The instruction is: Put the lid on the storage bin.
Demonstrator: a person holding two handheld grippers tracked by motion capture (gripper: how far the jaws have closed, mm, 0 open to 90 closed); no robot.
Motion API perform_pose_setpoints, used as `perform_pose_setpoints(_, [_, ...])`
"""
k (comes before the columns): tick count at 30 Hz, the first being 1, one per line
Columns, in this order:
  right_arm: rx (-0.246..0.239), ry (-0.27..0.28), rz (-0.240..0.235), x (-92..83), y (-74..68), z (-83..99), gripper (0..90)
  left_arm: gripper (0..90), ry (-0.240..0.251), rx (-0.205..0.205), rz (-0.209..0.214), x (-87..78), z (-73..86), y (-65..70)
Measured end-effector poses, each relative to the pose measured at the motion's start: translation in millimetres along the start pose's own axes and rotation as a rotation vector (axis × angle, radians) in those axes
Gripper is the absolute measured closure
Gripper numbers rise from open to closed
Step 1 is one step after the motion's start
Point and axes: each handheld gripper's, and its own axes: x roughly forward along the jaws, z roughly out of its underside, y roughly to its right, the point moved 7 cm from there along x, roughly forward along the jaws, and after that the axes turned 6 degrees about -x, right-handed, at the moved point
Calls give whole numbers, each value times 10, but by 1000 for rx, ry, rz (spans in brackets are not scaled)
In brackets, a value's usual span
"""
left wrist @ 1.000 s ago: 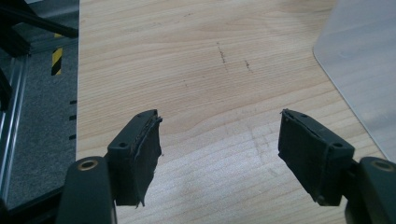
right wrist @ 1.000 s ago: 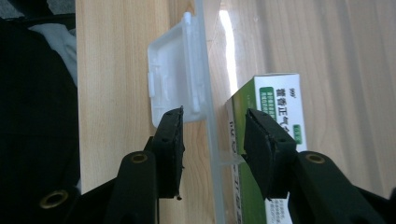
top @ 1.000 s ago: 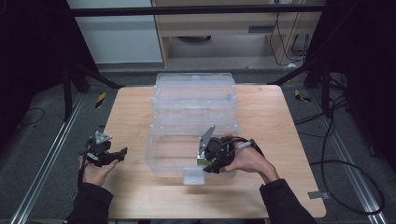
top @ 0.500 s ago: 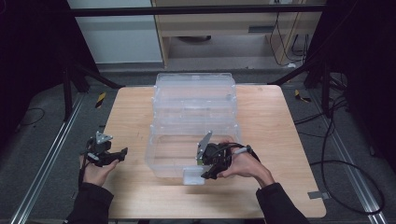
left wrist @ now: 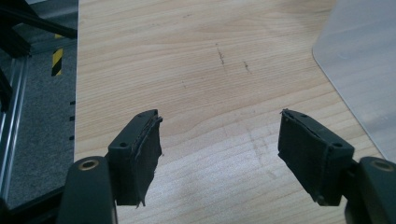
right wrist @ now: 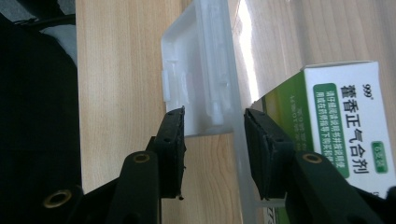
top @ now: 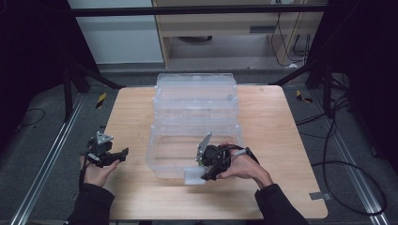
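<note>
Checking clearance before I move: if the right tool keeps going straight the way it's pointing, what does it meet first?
Most likely the white latch flap on the clear bin's near wall: it sits straight ahead of the right tool, between the open jaws. Depth is unclear, so contact may be very near.

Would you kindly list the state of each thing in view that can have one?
Box: clear, upright on the table, lid open.
Latch: flipped out flat at the box's near wall, between the right gripper's jaws.
Carton: green and white, behind the clear wall.
Left gripper: open, nothing between the jaws, over bare wood.
Right gripper: jaws just closing around the latch, not yet pressing it.
</note>
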Motion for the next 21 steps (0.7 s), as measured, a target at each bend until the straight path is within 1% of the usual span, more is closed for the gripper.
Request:
perform_pose_setpoints(1, [-9, 6, 0, 1, 3, -2, 605, 293, 1, 1, 0, -4, -4, 7])
perform_pose_setpoints(7, [-10, 5, 2, 3, -5, 0, 611, 297, 18, 5, 19, -44, -55, 45])
perform_pose_setpoints(11, [-15, 6, 0, 4, -6, 3, 614, 303, 30, -2, 33, -74, -90, 58])
perform_pose_setpoints(16, [-22, 7, 1, 4, -7, 4, 617, 308, 42, 15, 40, -108, -152, 74])
perform_pose_setpoints(21, [-23, 7, 1, 6, -4, 2, 619, 320, 68, 25, 53, -166, -270, 87])
